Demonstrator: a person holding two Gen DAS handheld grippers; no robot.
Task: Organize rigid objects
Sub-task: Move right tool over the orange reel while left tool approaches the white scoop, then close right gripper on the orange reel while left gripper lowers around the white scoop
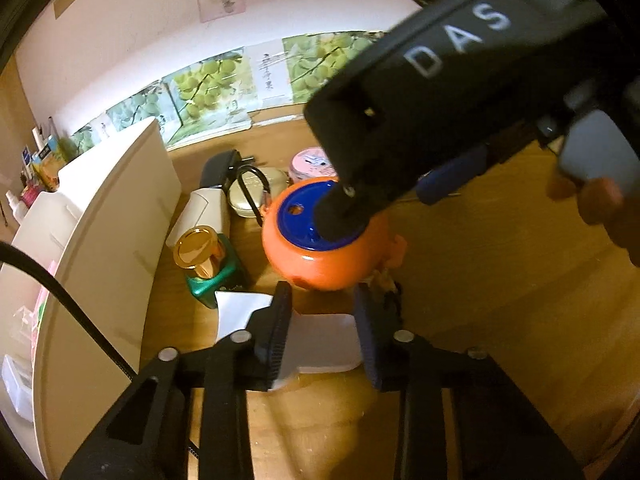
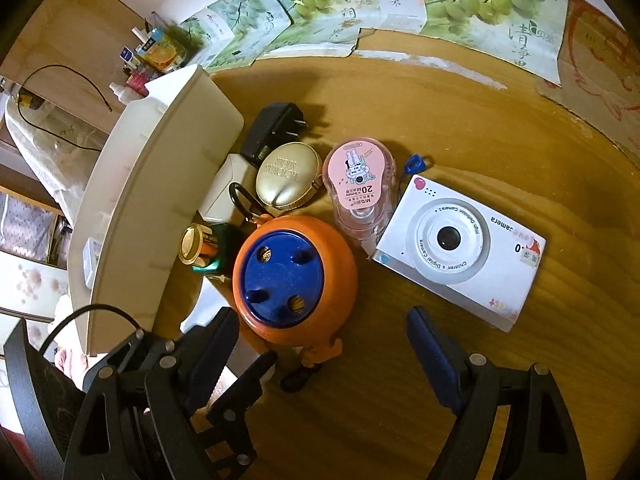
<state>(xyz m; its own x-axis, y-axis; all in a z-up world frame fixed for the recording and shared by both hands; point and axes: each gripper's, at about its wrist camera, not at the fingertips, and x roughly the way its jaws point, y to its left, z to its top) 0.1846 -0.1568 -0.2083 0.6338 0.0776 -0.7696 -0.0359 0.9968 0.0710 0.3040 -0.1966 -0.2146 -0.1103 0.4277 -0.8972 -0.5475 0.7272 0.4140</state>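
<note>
Now, on the wooden table (image 2: 400, 400), left gripper (image 1: 323, 294) pinches white piece (image 1: 320, 344); right gripper (image 2: 324, 314) gapes.

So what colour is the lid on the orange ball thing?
Blue lid, seen best from the right wrist view.

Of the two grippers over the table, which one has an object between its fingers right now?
The left gripper: a flat white object sits between its fingers. The right gripper hangs wide open, with only bare table between its fingers.

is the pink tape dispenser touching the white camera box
Cannot tell. In the right wrist view the pink tape dispenser and the white camera box meet at the box's near corner, but overlap or real contact is unclear.
</note>
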